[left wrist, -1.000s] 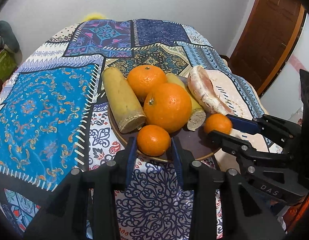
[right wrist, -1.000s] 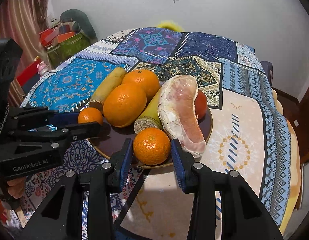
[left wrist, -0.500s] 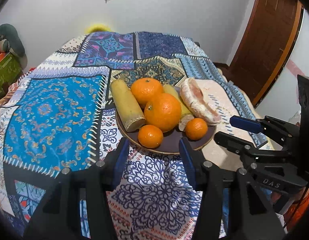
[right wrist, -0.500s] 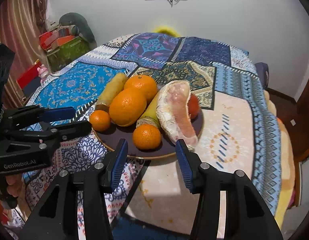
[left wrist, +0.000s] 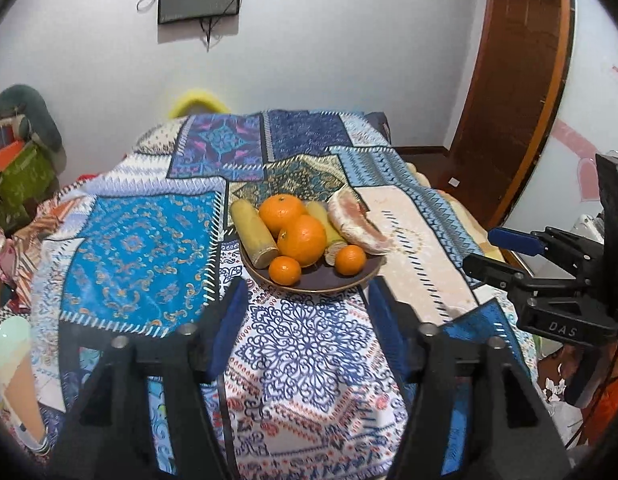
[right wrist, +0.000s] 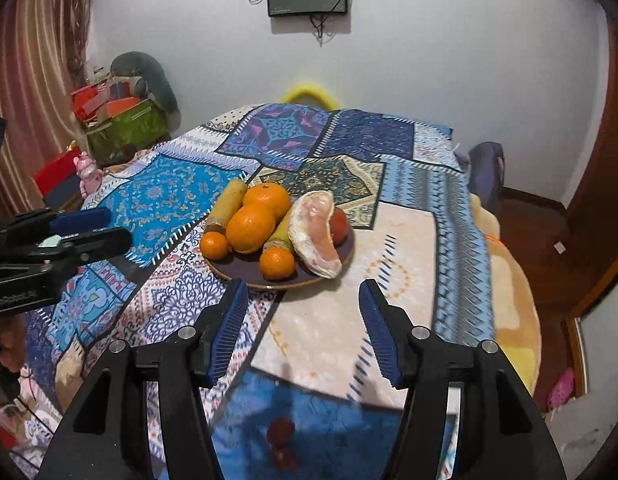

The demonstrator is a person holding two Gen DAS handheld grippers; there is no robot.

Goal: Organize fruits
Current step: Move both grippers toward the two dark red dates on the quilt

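Fruits (left wrist: 302, 239) heaped on plate (right wrist: 245, 270), pomelo wedge lengthwise toward viewer; both tongs released.

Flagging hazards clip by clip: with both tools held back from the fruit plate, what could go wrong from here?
The pomelo segment overhangs the plate rim and might slide onto the cloth if nudged. The small mandarin sits loose near the front edge and could roll off. The plate rests on soft patchwork bedding, so pressing down may tip it.

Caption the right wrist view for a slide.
Open right gripper poised before a plate of oranges, pomelo segment and tomato.
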